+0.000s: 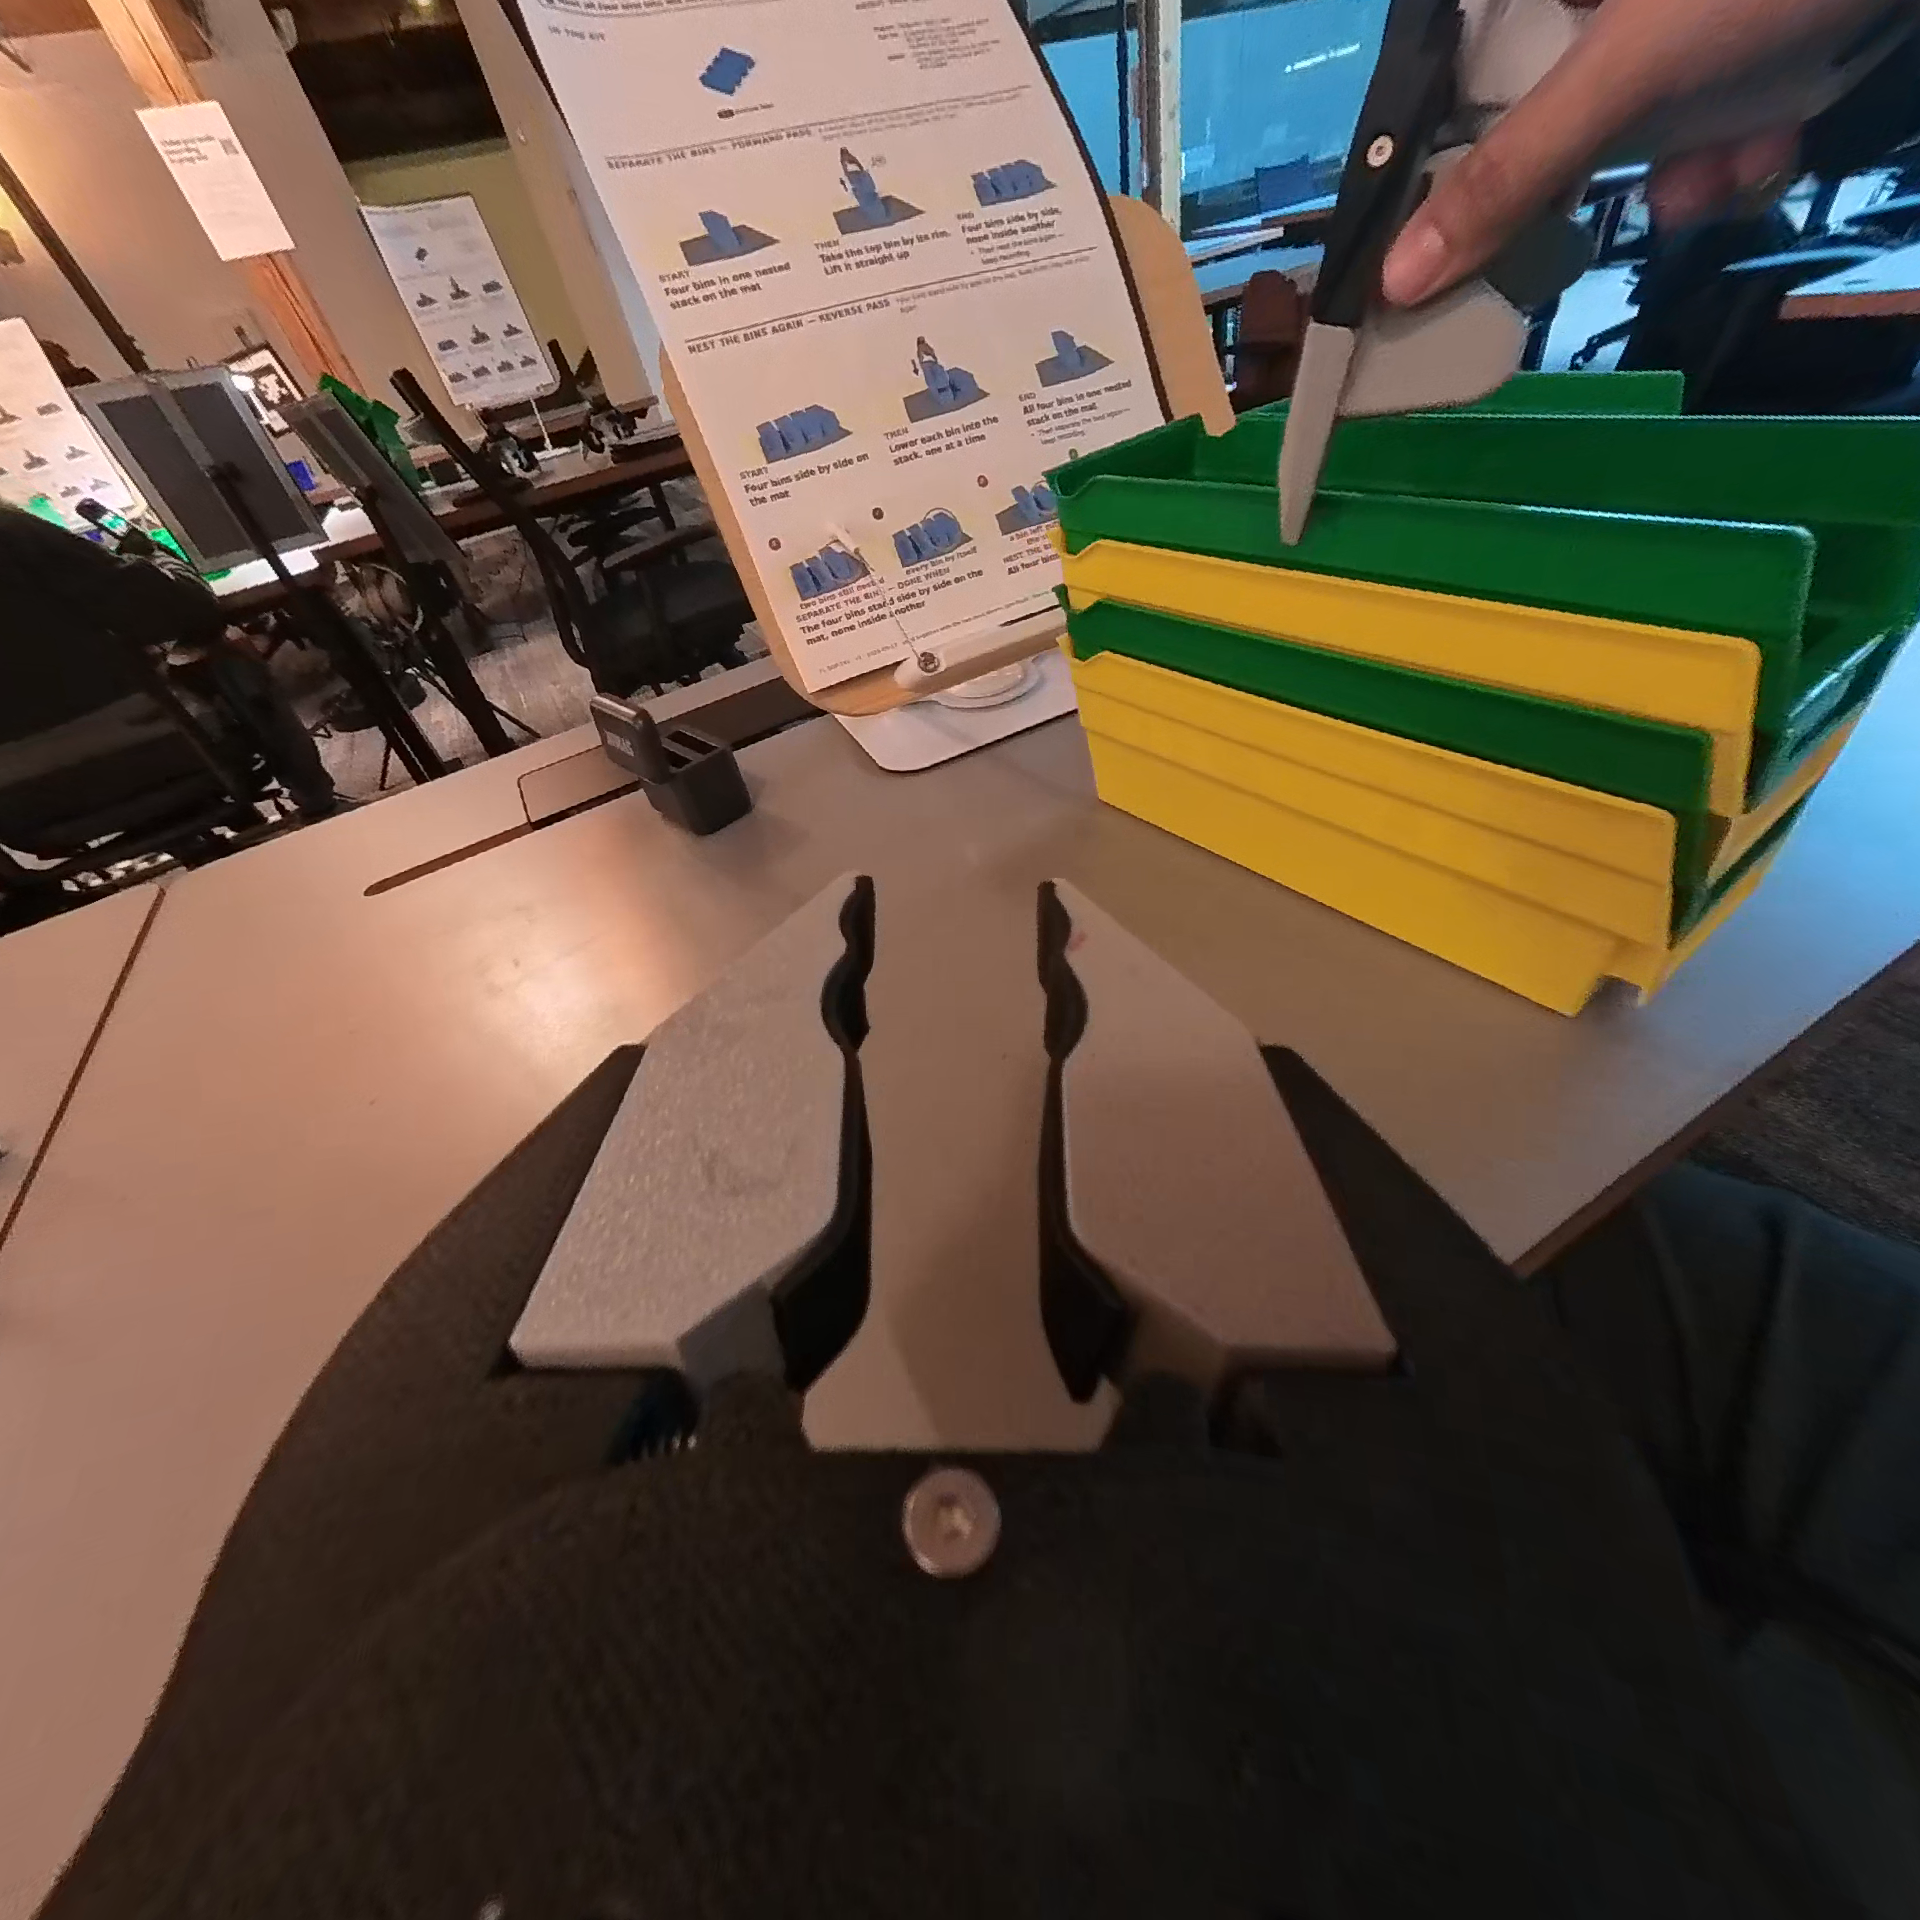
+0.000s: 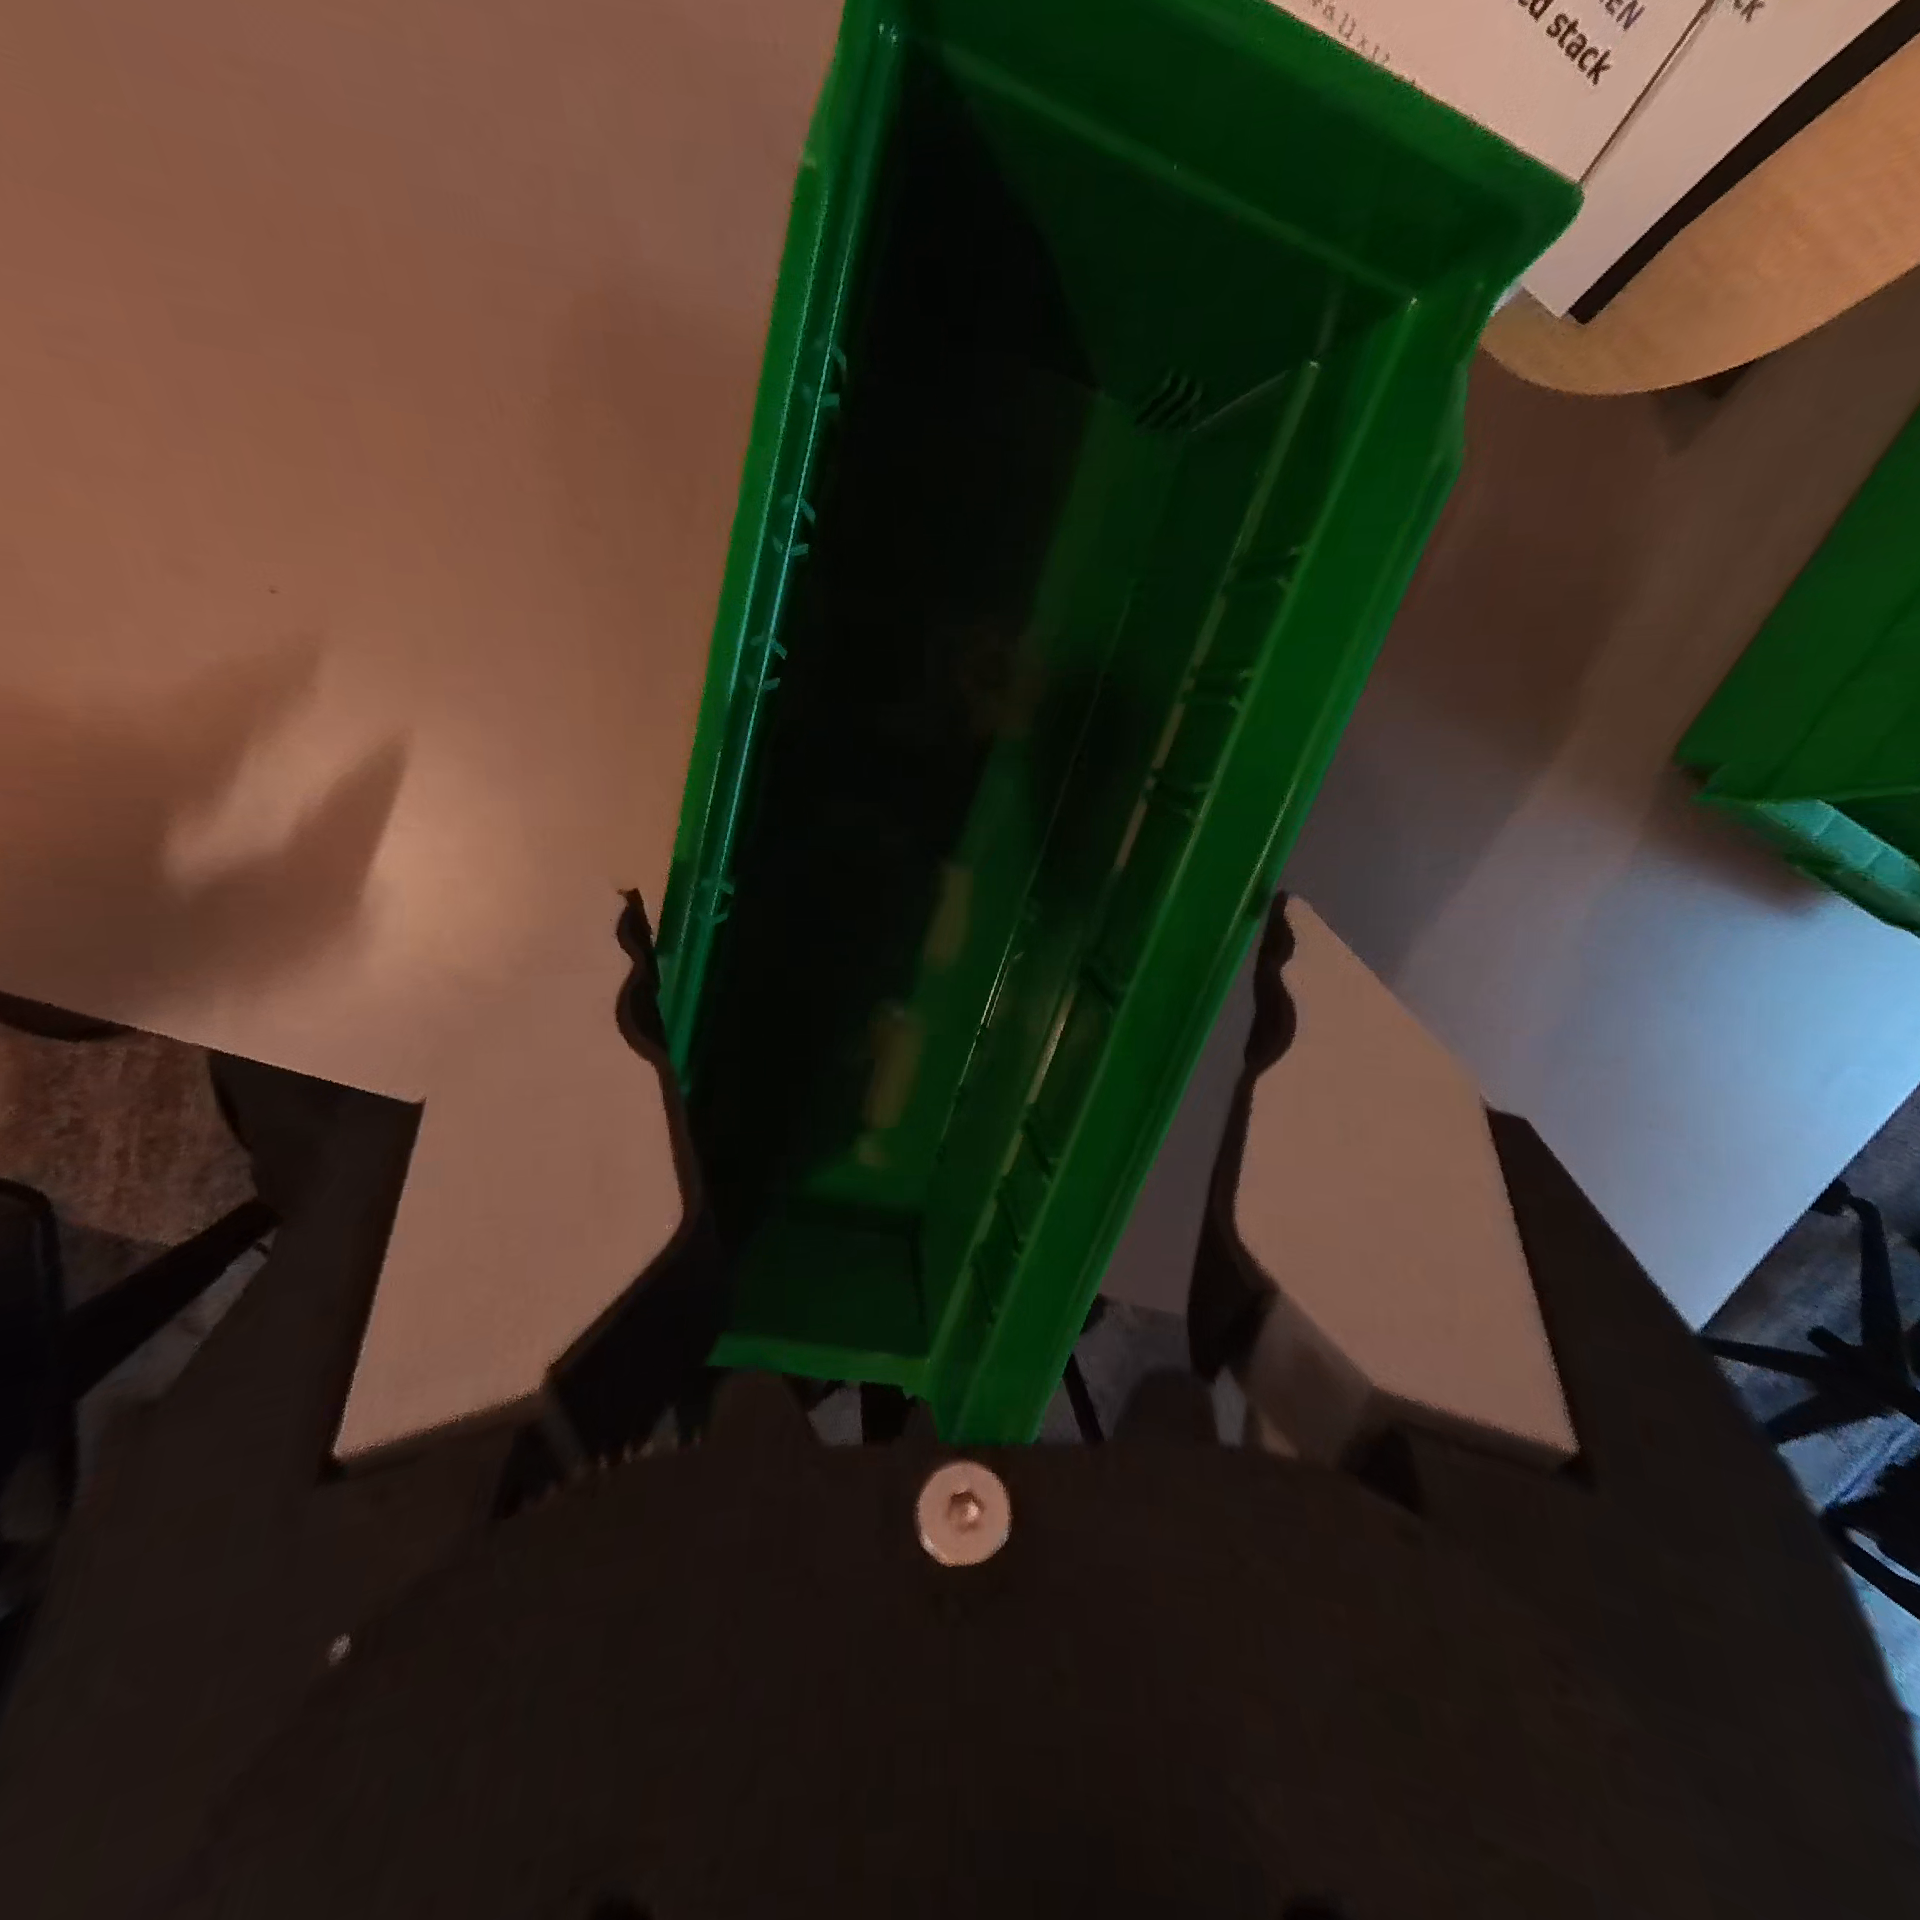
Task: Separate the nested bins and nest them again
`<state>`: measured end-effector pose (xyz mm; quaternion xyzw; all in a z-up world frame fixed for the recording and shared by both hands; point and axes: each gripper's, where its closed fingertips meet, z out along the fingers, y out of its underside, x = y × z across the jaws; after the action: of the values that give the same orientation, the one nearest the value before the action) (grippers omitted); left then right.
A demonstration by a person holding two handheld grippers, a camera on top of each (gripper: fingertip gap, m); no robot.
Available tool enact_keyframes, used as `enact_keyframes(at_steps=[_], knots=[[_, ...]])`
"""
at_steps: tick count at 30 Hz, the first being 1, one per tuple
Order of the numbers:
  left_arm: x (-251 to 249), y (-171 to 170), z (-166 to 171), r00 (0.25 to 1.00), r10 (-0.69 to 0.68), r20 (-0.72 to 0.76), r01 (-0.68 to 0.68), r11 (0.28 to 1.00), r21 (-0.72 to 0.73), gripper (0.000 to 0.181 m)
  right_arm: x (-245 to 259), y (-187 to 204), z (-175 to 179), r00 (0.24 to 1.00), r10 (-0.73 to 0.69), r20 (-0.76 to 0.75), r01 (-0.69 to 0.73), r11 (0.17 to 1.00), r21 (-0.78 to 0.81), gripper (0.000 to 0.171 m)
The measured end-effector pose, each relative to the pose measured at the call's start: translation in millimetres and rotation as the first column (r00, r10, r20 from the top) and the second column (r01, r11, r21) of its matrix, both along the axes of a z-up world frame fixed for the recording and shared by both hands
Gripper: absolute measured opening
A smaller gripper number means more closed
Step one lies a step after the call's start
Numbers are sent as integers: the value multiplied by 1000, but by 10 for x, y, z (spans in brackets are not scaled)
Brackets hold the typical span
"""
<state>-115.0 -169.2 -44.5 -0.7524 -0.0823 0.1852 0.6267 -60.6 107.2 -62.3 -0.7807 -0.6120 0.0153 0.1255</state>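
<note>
while the nested stack (image 1: 1382, 727) sits on the table (image 1: 416, 1039), the right gripper (image 2: 956, 935) straddles the top green bin (image 2: 1039, 623), jaws spread around it; left gripper (image 1: 951, 904) idles, jaws parted and empty. separation seems barely begun.

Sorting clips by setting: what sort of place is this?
Probably a lab or workshop set up for recording demos: an instruction sheet stands on a grey table by stacked bins, and more tables with similar sheets fill the room behind.

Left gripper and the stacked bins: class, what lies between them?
Nothing: in the left wrist view, only bare grey table separates the left gripper from the stacked bins.
</note>
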Motion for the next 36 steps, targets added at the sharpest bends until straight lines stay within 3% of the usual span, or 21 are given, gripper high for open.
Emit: enact_keyframes(at_steps=[6, 12, 19, 23, 36], knots=[[30, 13, 1, 1000, -8, -2, 8, 1000, -2, 29, 124, -69, -1, 999, 6, 51, -5, 1000, -12, 112], [21, 6, 6, 1000, -4, -5, 4, 1000, 0, 29, 122, -58, -37, 1000, 9, 10, -8, 999, -53, 114], [12, 5, 0, 1000, -1, -7, 1, 1000, -4, 29, 128, -36, 3, 997, 72, 38, -71, 997, -32, 93], [14, 3, 4, 1000, -1, -8, 1, 1000, -3, 29, 55, 26, 28, 996, 77, -33, -77, 997, -11, 79], [-30, -18, -1, 1000, 5, -7, -5, 1000, -1, 28, 120, 155, 223, 996, 78, -36, -79, 996, -31, 75]])
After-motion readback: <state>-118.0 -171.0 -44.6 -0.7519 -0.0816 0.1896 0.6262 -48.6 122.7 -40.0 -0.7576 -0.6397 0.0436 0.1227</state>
